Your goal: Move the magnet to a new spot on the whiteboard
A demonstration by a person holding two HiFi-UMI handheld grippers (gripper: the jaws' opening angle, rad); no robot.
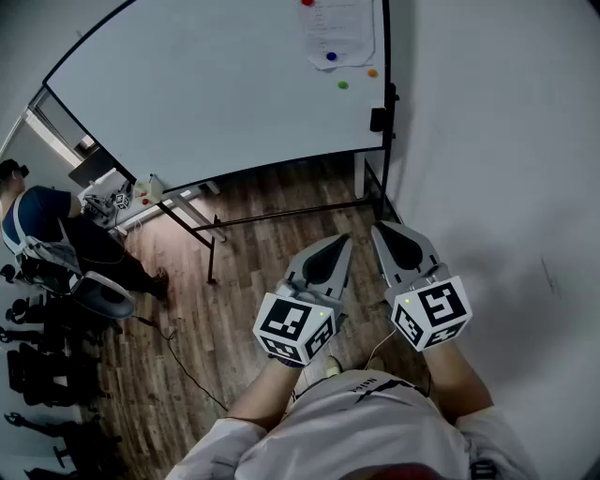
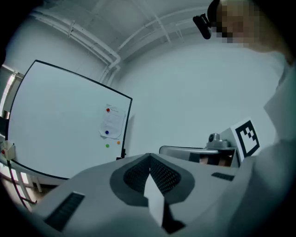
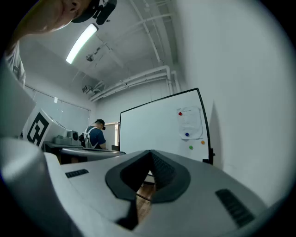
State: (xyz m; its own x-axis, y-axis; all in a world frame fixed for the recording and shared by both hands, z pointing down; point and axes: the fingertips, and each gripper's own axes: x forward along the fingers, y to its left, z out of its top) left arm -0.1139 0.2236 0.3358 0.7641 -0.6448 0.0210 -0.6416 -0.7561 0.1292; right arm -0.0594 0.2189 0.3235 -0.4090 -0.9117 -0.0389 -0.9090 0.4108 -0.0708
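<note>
The whiteboard (image 1: 216, 94) stands on a wheeled frame some way ahead of me. Near its right edge hangs a paper sheet (image 1: 337, 28) with a red magnet (image 3: 180, 113) at its top and a blue magnet (image 1: 331, 56) at its bottom. Below the sheet sit an orange magnet (image 1: 372, 72) and a green magnet (image 1: 342, 85). My left gripper (image 1: 345, 240) and right gripper (image 1: 378, 228) are held side by side over the wooden floor, well short of the board. Both point toward it, shut and empty. The left gripper view shows the same magnets, small and far, around the blue magnet (image 2: 107, 132).
A plain wall (image 1: 506, 141) runs close along my right. The board's stand (image 1: 281, 216) has legs spreading on the floor. At the left a person in a blue shirt (image 1: 37, 225) stands by a cluttered desk (image 1: 122, 202). A cable (image 1: 183, 361) trails over the floor.
</note>
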